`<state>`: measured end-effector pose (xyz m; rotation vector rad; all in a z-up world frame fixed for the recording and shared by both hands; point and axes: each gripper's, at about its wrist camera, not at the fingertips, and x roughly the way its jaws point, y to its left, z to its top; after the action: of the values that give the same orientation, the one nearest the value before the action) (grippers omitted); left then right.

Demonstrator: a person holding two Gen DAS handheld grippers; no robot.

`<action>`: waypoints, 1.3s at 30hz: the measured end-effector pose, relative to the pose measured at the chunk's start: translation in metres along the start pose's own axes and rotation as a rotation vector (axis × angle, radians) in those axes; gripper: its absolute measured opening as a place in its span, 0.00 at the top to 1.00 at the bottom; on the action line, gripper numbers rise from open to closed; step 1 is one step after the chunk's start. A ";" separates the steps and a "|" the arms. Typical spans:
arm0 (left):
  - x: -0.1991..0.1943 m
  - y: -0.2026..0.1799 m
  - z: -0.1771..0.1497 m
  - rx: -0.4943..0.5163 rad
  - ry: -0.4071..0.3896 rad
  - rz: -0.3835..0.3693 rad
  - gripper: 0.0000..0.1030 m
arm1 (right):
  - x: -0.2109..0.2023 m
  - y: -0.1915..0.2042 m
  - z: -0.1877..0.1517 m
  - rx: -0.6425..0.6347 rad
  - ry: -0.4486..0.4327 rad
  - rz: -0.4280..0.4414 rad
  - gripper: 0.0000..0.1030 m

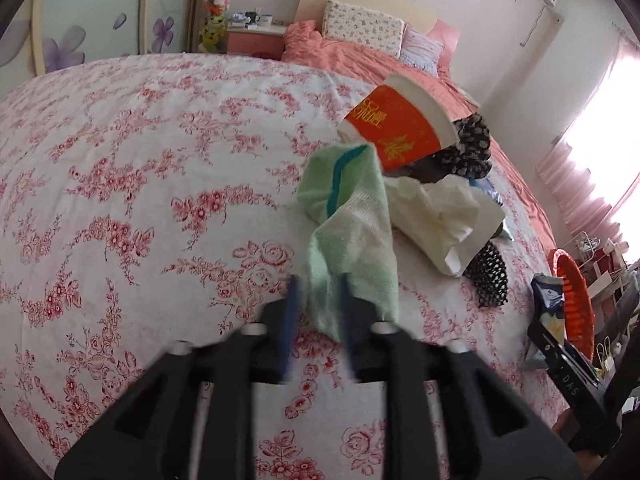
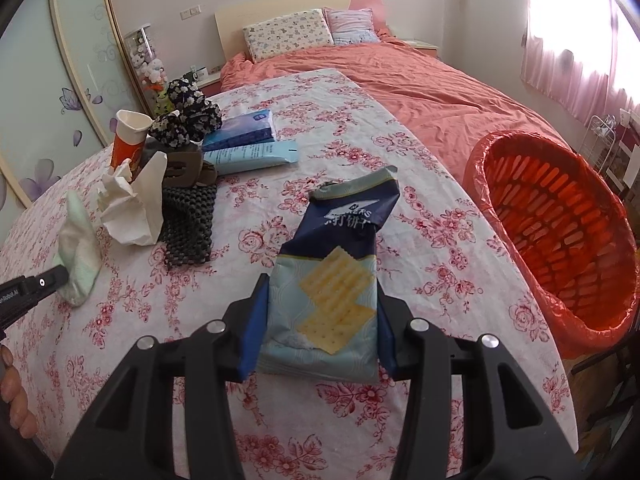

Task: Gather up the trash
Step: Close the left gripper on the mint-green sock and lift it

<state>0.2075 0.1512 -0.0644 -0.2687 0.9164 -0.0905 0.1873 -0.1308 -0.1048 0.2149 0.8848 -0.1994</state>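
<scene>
Landmark: orange basket (image 2: 560,240), at the bed's right edge.
Right claw (image 2: 320,320): pinching cracker packet (image 2: 332,280), held just left of the basket.
Left claw (image 1: 316,304): jaws apart, blurred, straddling green sock (image 1: 352,240); whether the pads press it, cannot tell.
Further left of the basket: crumpled tissue (image 2: 128,208), paper cup (image 2: 128,140), on floral sheet (image 2: 280,160).
</scene>
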 end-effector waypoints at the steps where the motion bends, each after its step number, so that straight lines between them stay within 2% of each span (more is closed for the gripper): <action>1: -0.004 -0.003 0.001 0.001 -0.024 0.005 0.44 | 0.000 0.000 0.000 0.001 0.001 0.004 0.55; 3: -0.008 -0.009 0.004 0.013 -0.053 -0.005 0.41 | 0.000 -0.001 0.000 0.006 0.002 0.012 0.55; 6: -0.004 -0.016 0.007 0.024 -0.051 0.004 0.40 | 0.001 -0.003 0.001 0.011 0.003 0.021 0.55; 14: 0.027 -0.033 0.010 0.091 -0.006 0.106 0.40 | 0.003 -0.001 0.002 -0.008 0.001 0.009 0.55; 16: 0.030 -0.034 0.010 0.101 -0.007 0.121 0.40 | 0.004 -0.001 0.004 -0.015 0.007 0.007 0.58; 21: 0.034 -0.033 0.013 0.105 -0.002 0.134 0.40 | 0.008 -0.006 0.012 -0.006 0.008 -0.024 0.59; 31: 0.038 -0.040 0.012 0.125 -0.014 0.156 0.42 | 0.010 -0.007 0.015 -0.005 0.016 -0.029 0.54; 33: 0.038 -0.042 0.012 0.134 -0.019 0.156 0.53 | 0.011 -0.007 0.016 -0.010 0.015 -0.033 0.58; 34: 0.037 -0.042 0.012 0.140 -0.020 0.144 0.63 | 0.011 -0.007 0.016 -0.010 0.014 -0.027 0.60; 37: 0.033 -0.040 0.012 0.133 -0.021 0.110 0.82 | 0.009 -0.009 0.014 -0.008 0.012 -0.014 0.63; 39: 0.030 -0.037 0.012 0.132 -0.030 0.097 0.85 | 0.006 -0.010 0.013 -0.004 0.009 -0.010 0.65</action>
<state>0.2363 0.1117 -0.0705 -0.1027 0.8882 -0.0563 0.1976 -0.1447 -0.1027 0.2080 0.8951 -0.2061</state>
